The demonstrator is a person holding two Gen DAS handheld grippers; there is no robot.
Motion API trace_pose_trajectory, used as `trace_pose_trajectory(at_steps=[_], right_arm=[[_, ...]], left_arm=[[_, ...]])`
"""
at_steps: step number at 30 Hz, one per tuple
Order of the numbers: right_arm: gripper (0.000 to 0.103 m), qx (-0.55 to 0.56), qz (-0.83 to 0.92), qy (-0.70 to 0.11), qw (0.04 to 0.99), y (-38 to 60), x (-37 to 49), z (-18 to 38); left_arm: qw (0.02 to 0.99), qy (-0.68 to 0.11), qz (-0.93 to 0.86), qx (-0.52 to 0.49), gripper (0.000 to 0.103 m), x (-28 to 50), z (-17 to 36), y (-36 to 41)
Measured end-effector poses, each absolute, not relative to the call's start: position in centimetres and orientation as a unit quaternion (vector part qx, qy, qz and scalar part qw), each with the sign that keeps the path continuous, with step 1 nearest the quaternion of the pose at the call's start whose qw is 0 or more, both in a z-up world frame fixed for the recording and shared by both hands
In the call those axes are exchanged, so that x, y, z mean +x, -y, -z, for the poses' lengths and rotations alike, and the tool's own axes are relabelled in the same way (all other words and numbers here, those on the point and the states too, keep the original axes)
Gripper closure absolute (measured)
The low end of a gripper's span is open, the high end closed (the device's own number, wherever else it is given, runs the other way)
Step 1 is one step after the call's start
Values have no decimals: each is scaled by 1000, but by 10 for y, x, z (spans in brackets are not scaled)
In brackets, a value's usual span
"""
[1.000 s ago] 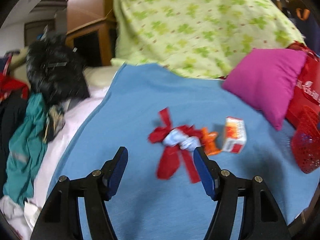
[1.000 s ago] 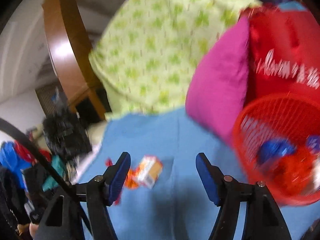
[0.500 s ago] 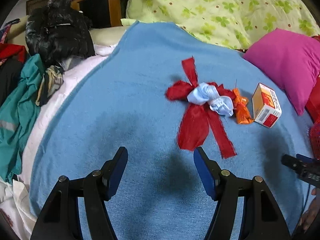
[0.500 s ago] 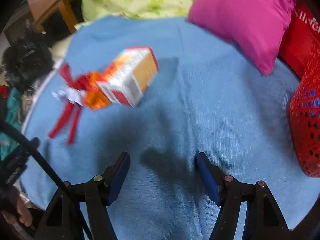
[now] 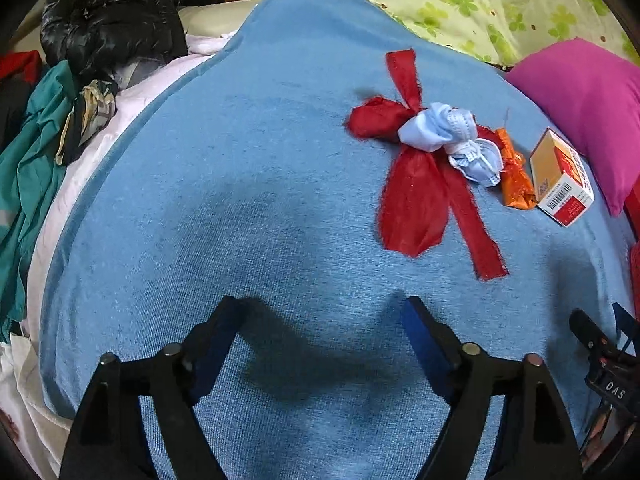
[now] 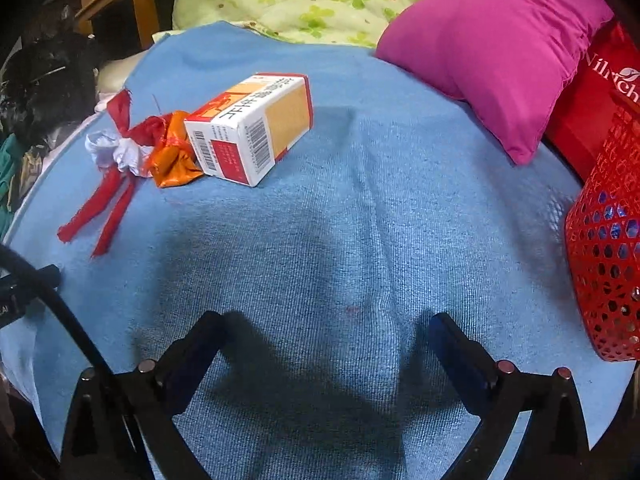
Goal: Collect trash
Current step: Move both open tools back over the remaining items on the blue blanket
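Trash lies on a blue blanket [image 5: 260, 184]: a red ribbon [image 5: 416, 196], a crumpled white and pale blue wad [image 5: 444, 132], an orange wrapper [image 5: 516, 176] and a small orange-and-white carton [image 5: 564, 180]. My left gripper [image 5: 320, 312] hovers low over bare blanket, short of the ribbon, jaws opening with nothing between them. In the right wrist view the carton [image 6: 252, 128] lies beside the wrapper [image 6: 172, 156], wad [image 6: 116, 152] and ribbon [image 6: 108, 204]. My right gripper [image 6: 324, 328] is below the carton, jaws opening wide and empty.
A red perforated basket [image 6: 608, 256] stands at the right edge with blue items inside. A magenta pillow [image 6: 496, 52], a red bag [image 6: 588, 92] and a green patterned quilt [image 5: 460, 0] lie behind. Clothes and a black bundle [image 5: 108, 28] pile up at left.
Both grippers have tipped downward and sunk toward the blanket, and both sets of jaws have spread wider. The right view swung away from the basket to the carton.
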State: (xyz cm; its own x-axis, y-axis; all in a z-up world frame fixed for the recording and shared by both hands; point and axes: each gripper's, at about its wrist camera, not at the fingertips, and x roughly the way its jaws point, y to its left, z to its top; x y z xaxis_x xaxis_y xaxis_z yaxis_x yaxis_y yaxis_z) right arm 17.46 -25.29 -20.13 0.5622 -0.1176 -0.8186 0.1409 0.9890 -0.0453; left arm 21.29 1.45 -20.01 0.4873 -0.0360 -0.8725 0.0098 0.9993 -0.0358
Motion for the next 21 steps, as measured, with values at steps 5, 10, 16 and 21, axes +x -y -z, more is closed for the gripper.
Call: trace_pose_trajectory(at_steps=[5,10,16,21], right_arm=[[0,16,81,-443,893,251,163,205],[0,20,92,-438,894,233,145,208],[0,16,63,-466,883,234,129,204],[0,5,43,-499,866,239,118,199]], left_arm=[[859,-513,-3,-13,0,214,209,-16],[860,-510,-2,-12,0,212,211,-17],[858,-514,0,-17,0,216,212,-23],[856,-516,-2,-19,0,218,211,-22]])
